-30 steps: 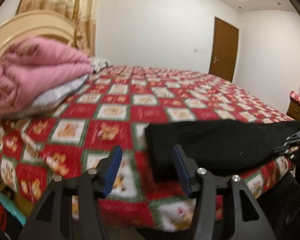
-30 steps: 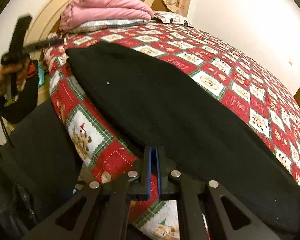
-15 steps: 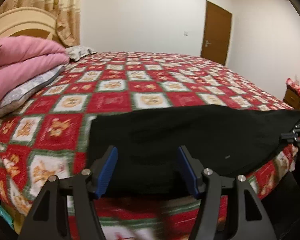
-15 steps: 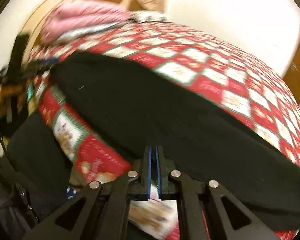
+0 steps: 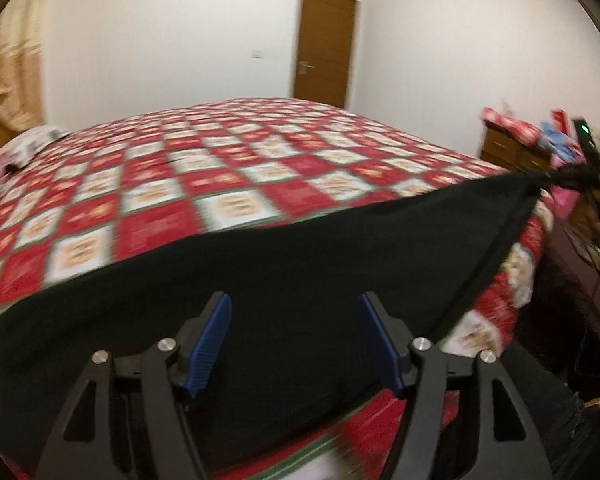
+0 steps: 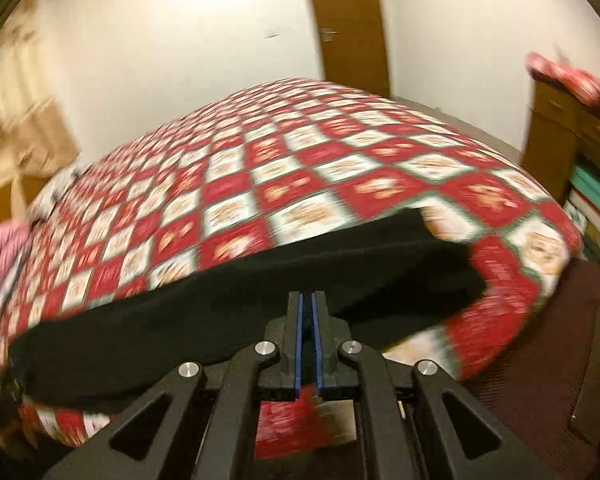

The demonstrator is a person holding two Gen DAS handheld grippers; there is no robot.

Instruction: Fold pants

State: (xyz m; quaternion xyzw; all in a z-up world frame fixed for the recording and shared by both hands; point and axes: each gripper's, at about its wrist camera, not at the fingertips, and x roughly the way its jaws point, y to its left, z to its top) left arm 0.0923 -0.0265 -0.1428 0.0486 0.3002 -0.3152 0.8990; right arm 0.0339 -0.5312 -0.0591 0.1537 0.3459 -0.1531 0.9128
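I see the bed (image 5: 260, 168) filling most of both views, covered with a red and white checked bedspread (image 6: 284, 184). The black pants (image 5: 284, 264) lie stretched along the near edge of the bed, as one long band. In the left wrist view, their far right corner is lifted from the bed and pulled to a point at the right gripper (image 5: 562, 176).

My left gripper (image 5: 294, 340) is above the middle of the pants. Its jaws have just been opening, and the blue fingers (image 5: 212, 340) stand well apart, one on each side, with only the flat cloth below them. They press on nothing.

In the right wrist view the fingers (image 6: 298, 344) are almost together, with a thin dark strip between them. The black cloth runs up to their tips, so I read it as the pants pinched there.
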